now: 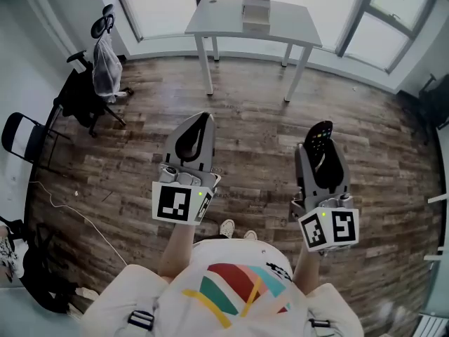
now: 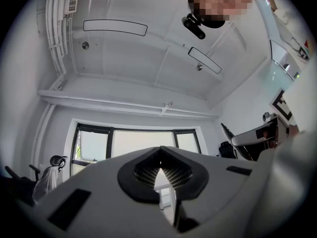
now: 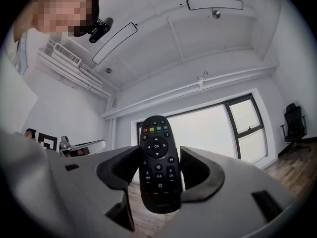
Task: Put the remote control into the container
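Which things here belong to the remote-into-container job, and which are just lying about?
Job: remote control, gripped in the right gripper; box on the white table, probably the container.
Lying about: left gripper, shut and empty; office chair; folding chair; floor cable.

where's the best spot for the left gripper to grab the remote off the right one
Probably the free upper end of the remote control, pinched across its narrow sides, coming in over its tip. It stands upright with its lower half clamped by the right gripper, so only the top is exposed.
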